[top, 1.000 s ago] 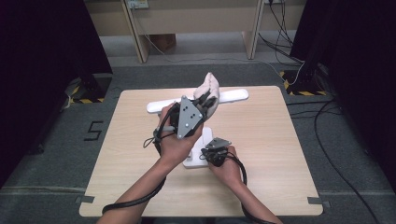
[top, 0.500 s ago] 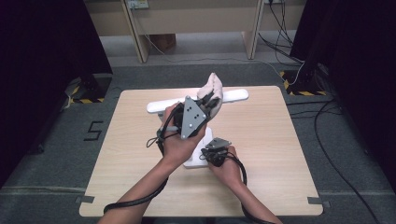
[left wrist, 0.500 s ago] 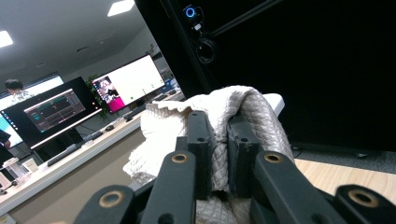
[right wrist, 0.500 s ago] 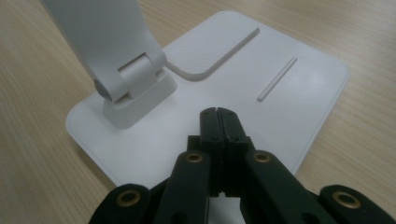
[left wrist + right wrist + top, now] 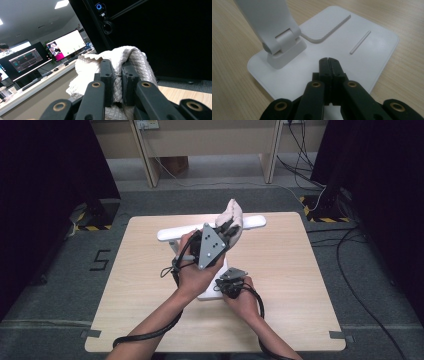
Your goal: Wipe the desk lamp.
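A light wooden table [image 5: 280, 270] with rounded corners stands on grey carpet [image 5: 370, 285], near a "5" mark [image 5: 100, 260] on the floor to its left. On it rests 1 white lamp, its flat base plate [image 5: 352, 37] lying directly on the wood near the person's edge, with a hinge block [image 5: 284, 53] at one corner from which an arm rises. The lamp's long white bar [image 5: 252, 222] stretches across above the far part of the table; whether it touches the wood cannot be told.
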`<state>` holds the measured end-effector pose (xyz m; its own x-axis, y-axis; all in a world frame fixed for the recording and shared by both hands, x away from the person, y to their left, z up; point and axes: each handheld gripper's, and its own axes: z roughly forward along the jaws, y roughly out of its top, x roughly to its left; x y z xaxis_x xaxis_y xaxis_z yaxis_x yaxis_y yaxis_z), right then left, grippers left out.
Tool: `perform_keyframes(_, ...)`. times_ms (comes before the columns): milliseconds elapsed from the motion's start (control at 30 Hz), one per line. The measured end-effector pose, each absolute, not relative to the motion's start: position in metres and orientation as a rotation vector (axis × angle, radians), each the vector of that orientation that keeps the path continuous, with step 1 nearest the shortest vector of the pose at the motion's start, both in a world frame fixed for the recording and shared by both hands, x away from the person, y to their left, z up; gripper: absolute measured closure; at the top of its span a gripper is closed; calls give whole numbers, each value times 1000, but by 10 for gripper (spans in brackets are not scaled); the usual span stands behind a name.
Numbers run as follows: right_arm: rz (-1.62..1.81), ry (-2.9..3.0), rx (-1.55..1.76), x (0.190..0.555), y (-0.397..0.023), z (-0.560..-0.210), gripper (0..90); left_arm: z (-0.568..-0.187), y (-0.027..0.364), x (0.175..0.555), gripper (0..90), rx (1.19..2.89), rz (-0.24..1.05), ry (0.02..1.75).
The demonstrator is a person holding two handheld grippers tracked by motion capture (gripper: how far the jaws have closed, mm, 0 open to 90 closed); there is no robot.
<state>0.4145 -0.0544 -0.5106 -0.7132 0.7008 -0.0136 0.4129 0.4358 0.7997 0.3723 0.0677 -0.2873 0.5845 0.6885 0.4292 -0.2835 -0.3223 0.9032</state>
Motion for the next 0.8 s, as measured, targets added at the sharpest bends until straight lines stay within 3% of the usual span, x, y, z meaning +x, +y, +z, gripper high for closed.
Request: perform_keyframes(800, 1167, 2350, 954, 414, -54, -511, 900, -287, 53, 377, 819, 1630, 986, 344)
